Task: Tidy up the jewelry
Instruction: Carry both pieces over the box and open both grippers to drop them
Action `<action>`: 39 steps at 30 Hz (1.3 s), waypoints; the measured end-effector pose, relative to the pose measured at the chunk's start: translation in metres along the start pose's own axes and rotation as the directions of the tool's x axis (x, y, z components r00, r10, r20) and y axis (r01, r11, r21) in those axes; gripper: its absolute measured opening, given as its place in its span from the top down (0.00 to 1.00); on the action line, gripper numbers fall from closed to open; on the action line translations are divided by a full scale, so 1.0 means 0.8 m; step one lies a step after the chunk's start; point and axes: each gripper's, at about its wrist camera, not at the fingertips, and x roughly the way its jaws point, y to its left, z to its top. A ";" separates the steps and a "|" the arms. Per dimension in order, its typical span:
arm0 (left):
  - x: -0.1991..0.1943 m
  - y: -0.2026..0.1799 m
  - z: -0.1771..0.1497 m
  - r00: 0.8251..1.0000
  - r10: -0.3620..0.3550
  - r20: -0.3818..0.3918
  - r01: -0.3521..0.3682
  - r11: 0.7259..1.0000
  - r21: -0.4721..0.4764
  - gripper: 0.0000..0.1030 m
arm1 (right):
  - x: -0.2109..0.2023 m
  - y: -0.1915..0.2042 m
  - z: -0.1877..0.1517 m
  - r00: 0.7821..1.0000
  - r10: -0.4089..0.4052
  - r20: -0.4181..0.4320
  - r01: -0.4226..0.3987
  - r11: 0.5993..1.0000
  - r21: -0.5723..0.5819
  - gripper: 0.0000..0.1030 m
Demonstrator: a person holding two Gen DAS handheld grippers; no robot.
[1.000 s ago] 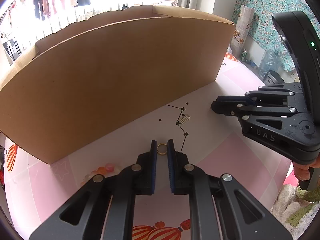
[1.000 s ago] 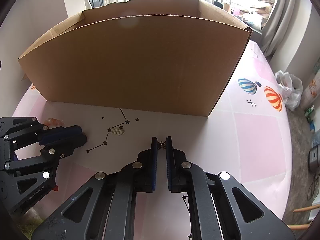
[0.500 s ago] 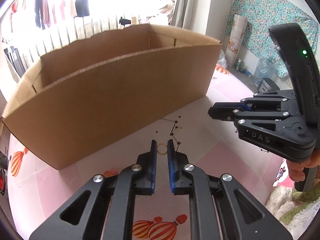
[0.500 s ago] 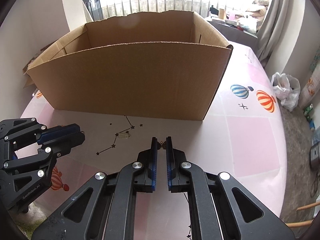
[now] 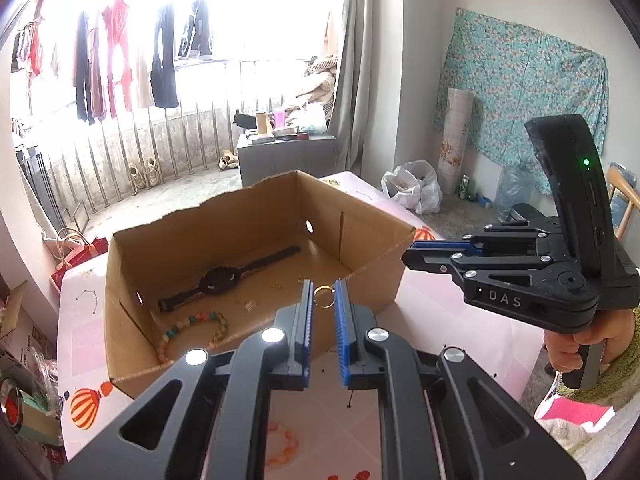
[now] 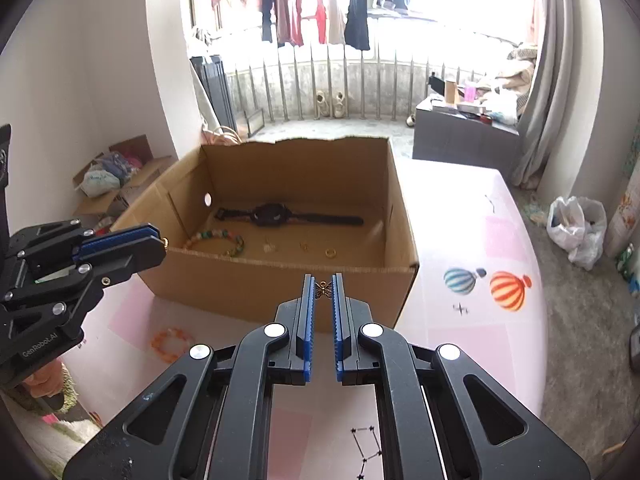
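Observation:
My left gripper is shut on a thin gold ring, held just above the near rim of an open cardboard box. My right gripper is shut on a small bronze butterfly charm, level with the same rim of the box. Inside lie a black watch, a coloured bead bracelet, a gold ring and small earrings. An orange bead bracelet lies on the pink table in front of the box.
The box stands on a pink table printed with balloons and star lines. A hand grips the right tool's handle. Red bags and an open carton sit off the table's left side, a grey cabinet behind.
Both grippers rose with their pieces, from low in front of the box wall to rim height, so the box's inside with the watch and beads came into view.

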 end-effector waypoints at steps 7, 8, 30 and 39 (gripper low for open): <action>0.045 0.043 0.047 0.990 -0.087 -0.110 0.075 0.992 -0.105 0.90 | 0.037 -0.002 0.067 0.980 0.157 -0.124 -0.158 0.987 0.001 0.94; 0.060 0.051 0.054 0.981 -0.119 -0.151 0.101 0.987 -0.124 0.90 | 0.046 -0.002 0.071 0.971 0.176 -0.162 -0.177 0.984 0.007 0.94; 0.278 0.136 0.055 0.629 -0.387 -0.674 0.071 0.892 -0.445 0.90 | 0.206 0.043 0.066 0.715 0.143 -0.684 -0.364 0.912 -0.190 0.93; 0.289 0.132 0.051 0.595 -0.397 -0.699 0.044 0.885 -0.464 0.80 | 0.214 0.046 0.069 0.719 0.135 -0.682 -0.350 0.918 -0.186 0.87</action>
